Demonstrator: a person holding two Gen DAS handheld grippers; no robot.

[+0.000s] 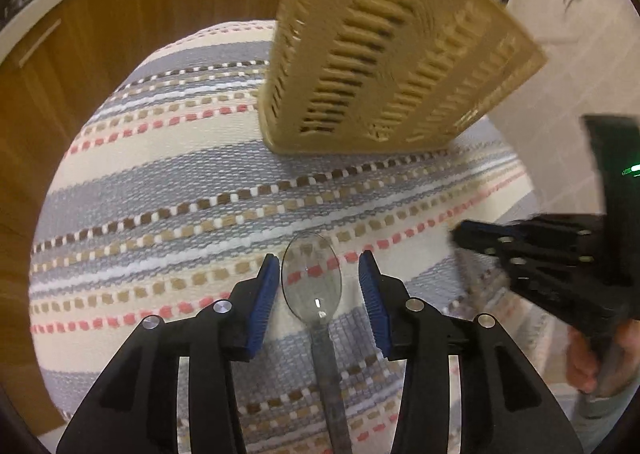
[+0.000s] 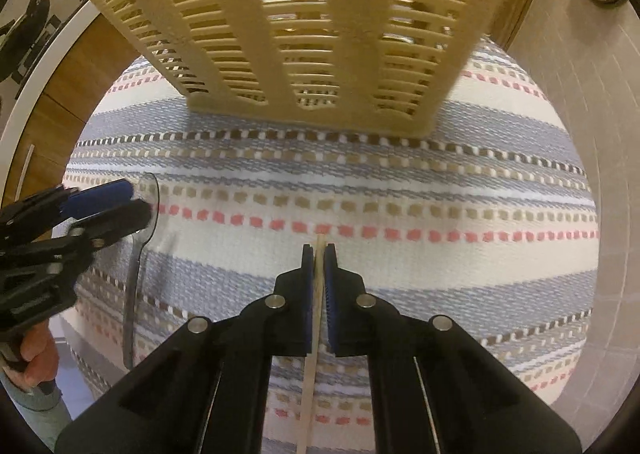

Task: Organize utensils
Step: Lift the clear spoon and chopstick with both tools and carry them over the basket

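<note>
Striped woven cloth (image 1: 168, 182) is filling most of both views, covering the bench; grey, cream, tan, brown and pink bands are running across it.

Tan slatted plastic basket (image 1: 384, 50) is sitting on the cloth at upper centre-right of the left wrist view, blurred. In the right wrist view it is spanning the top of the frame, base on the cloth near centre.

Wooden cabinet fronts (image 1: 80, 66) are curving along the left edge of the left wrist view; tiled floor (image 2: 592, 134) is showing down the right edge of the right wrist view.

Left gripper (image 1: 319, 274) is sitting at bottom centre of its own view, fingers spread. Clear plastic spoon (image 1: 312, 278) is lying between the blue pads, bowl up-frame, handle running down to the bottom edge; pads are standing clear of it on both sides. In the right wrist view this gripper is sitting at the left edge with the spoon bowl just past its tips, a hand on the handle at lower left.

Right gripper (image 2: 319, 250) is sitting at bottom centre of its view, fingers pinching a thin wooden stick (image 2: 312, 374). Stick is running from just above the fingertips down to the bottom edge, over the cloth.
</note>
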